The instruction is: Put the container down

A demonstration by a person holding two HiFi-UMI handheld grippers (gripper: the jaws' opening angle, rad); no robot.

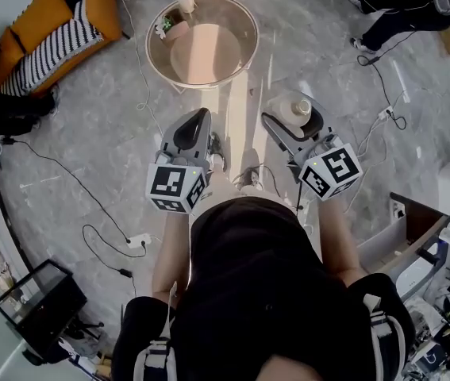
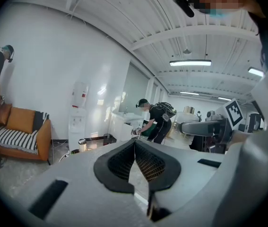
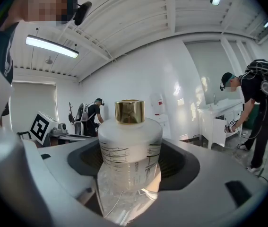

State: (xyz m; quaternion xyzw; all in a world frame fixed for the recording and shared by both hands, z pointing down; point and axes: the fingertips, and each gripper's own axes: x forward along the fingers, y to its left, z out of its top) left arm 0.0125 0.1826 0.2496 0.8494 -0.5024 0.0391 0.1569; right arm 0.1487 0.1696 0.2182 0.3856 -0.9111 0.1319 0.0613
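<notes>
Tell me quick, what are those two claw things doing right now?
Left gripper: shut, holding nothing.
Right gripper: shut on the gold-capped container.

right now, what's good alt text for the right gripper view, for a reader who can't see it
The right tool is shut on a frosted white bottle with a gold cap, held upright at the centre. Behind it, a person in black with a backpack bends over a white counter at the right.

container (image 1: 294, 106) in the right hand-held gripper (image 3: 130, 162), round table (image 1: 155, 62) ahead, sofa (image 1: 50, 30) far left.
</notes>
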